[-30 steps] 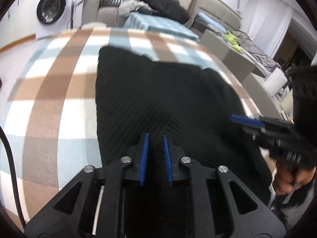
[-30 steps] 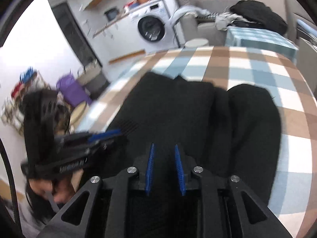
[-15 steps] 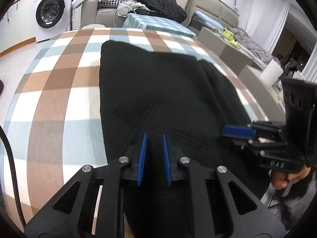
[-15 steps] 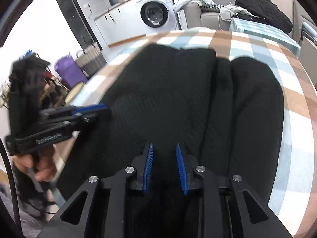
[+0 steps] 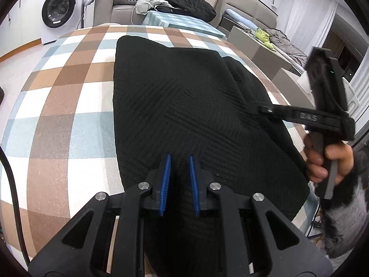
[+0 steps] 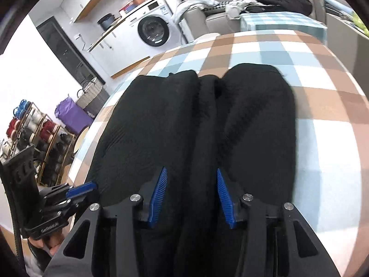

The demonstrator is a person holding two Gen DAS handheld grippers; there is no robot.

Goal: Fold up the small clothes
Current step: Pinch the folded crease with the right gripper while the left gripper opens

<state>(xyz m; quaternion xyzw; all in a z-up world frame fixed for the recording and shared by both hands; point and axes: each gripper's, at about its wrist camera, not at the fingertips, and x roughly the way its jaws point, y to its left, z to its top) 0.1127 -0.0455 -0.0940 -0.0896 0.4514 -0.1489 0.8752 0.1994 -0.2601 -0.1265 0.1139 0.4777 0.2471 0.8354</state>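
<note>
Black garment (image 5: 184, 106) lies lengthwise away from both cameras (folded, flat).

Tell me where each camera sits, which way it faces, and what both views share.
Left wrist: on the left gripper, angled down over the black garment; right gripper and hand at right.
Right wrist: on the right gripper, jaws just been opening, nothing between them; left gripper at lower left.
Shared: garment, checked cloth, washing machine.
</note>
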